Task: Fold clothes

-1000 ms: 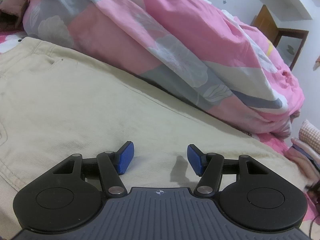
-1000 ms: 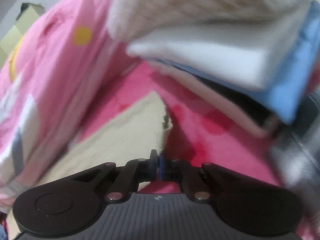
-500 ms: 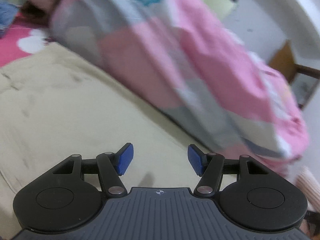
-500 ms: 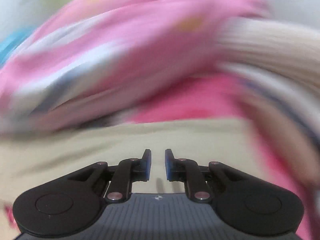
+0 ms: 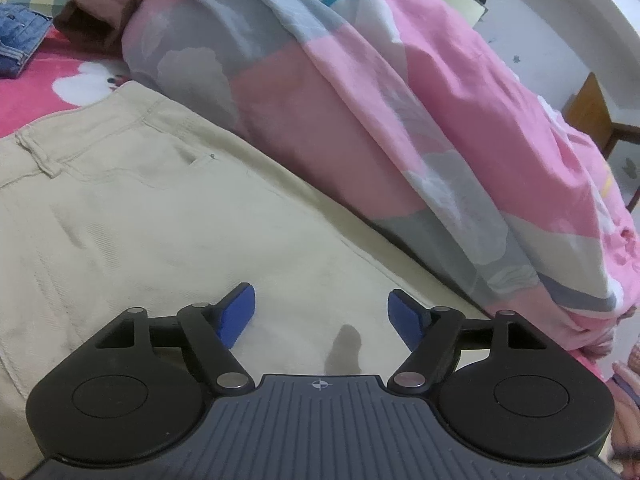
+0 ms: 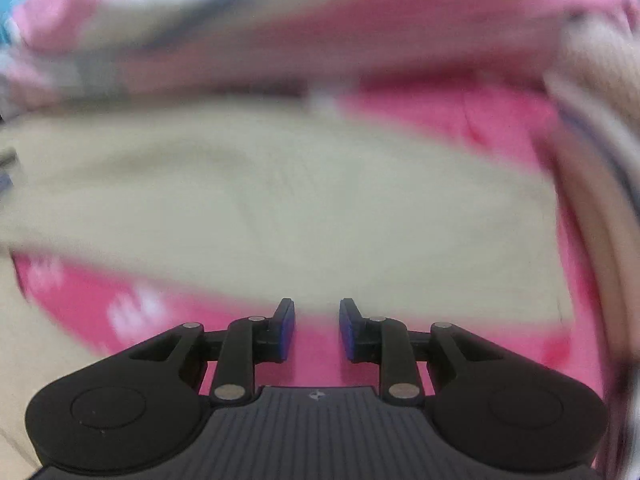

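Observation:
Beige trousers lie flat on the pink bedspread, waistband and pocket toward the upper left of the left wrist view. My left gripper hovers low over a trouser leg, its jaws opening wide, nothing between the blue pads. The right wrist view is blurred by motion: the beige trousers stretch across its middle. My right gripper hangs above the near edge of the cloth and the pink bedspread. Its jaws are opening and hold nothing.
A bunched pink, grey and white duvet runs along the far side of the trousers. Folded denim and a brown garment sit at top left. A stack of folded clothes rises at the right. A wooden chair stands by the wall.
My right gripper has let go of the trouser hem and its jaws have parted; it swung away from the folded stack to above the trousers. The left jaws have widened and its view shifted toward the waistband.

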{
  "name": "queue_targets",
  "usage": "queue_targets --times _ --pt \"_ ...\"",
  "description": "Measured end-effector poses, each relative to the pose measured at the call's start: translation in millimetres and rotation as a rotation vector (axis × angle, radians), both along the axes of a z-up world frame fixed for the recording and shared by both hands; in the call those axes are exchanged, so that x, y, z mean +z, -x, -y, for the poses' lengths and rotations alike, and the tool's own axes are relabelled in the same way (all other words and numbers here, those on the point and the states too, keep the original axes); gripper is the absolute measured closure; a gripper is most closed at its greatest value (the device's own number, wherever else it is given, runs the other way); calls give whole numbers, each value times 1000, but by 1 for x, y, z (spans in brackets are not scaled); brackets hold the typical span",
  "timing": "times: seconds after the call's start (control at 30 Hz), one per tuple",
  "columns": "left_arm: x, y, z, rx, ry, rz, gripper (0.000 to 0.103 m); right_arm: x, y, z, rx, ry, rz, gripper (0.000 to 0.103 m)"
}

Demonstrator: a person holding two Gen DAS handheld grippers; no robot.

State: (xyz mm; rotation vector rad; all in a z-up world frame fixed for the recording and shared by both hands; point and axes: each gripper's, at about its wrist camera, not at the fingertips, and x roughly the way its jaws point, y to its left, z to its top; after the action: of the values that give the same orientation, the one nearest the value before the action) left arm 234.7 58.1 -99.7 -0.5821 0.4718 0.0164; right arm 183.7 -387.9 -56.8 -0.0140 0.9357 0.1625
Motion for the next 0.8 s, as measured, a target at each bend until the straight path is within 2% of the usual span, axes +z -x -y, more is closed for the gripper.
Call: queue_targets --times 0.1,0.17,0.2,0.27,0.4,0.43,0.53,0.63,0.7,0.8 --pt "0 0 -2 -4 8 1 29 -7 -47 -58 102 -32 39 75" --pt "0 1 -4 -8 21 8 28 -34 -69 -94 141 -1 -38 71" --pt "-1 2 -5 -12 28 14 28 -42 -65 -101 152 19 -38 71" --pt "-2 3 -6 -19 44 27 24 -47 -37 -100 170 44 -15 70" --pt "-2 4 -6 -31 54 45 22 -25 15 -70 165 -3 -139 70" --pt "-2 4 -6 -31 54 46 22 -16 13 -68 148 -1 -161 70" --pt "-2 4 -6 -31 57 48 22 1 -21 -91 142 -4 -77 70" --pt "-2 4 -6 -32 53 46 22 -13 -78 -123 156 -86 -8 67" --pt "-3 4 -6 -32 54 47 22 -38 -94 -134 150 -105 -79 66" --pt "-3 4 -6 -34 55 49 22 -40 -49 -123 196 -65 -77 60"
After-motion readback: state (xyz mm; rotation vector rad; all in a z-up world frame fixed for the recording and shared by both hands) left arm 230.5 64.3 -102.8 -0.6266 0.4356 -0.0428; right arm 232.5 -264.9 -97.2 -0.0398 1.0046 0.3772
